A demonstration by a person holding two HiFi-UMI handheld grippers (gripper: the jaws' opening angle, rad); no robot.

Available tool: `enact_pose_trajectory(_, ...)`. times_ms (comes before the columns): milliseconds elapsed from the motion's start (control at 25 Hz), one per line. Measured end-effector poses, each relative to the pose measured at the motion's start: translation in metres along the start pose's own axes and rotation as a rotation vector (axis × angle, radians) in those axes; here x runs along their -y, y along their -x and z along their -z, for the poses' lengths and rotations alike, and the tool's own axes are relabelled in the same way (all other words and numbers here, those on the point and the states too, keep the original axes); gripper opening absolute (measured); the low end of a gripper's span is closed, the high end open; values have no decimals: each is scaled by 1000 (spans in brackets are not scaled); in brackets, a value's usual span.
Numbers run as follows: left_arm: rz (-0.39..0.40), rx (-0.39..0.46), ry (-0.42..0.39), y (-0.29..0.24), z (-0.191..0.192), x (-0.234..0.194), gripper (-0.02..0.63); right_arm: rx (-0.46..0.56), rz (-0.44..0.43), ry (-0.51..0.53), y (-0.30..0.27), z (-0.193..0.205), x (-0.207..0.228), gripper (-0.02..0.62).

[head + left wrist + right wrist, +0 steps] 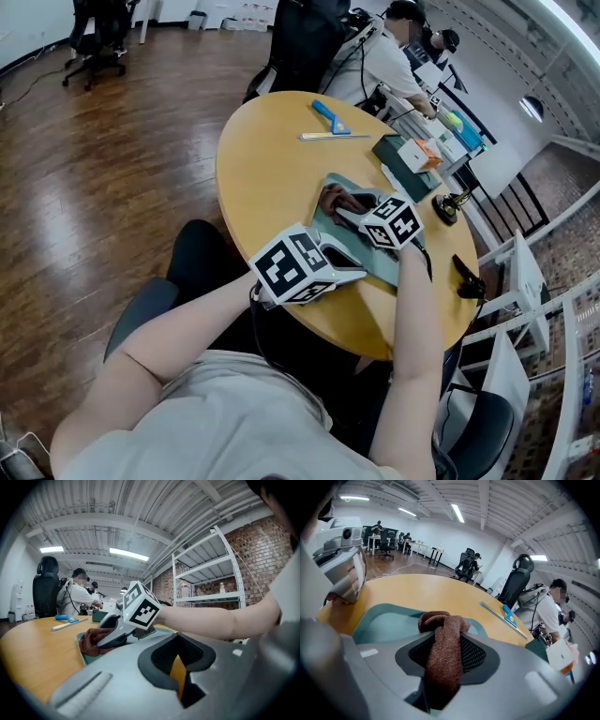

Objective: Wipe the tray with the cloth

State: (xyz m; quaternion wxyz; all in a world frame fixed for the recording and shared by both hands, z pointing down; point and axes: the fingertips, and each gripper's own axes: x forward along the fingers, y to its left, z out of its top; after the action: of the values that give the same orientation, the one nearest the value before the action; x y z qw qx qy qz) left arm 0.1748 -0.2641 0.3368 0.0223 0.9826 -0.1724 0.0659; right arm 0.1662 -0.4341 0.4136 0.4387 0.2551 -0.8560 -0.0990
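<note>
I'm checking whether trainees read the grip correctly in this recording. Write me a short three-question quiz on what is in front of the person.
1. What is the right claw shut on?
A. a brown cloth
B. a blue-handled tool
C. a ruler

2. True or false: the teal tray sits on the floor.

3. Fill in the blank: beyond the tray, on the round wooden table, lie a pale ruler and a tool whose colour is ____.

Key:
1. A
2. False. The tray is on the table.
3. blue
</note>
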Motion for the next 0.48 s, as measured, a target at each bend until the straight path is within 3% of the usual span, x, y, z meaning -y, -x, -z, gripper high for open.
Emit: enact_pose_trajectory(480, 19, -8, -5, 0, -1, 7, 322, -64, 152, -152, -25, 7, 54, 137)
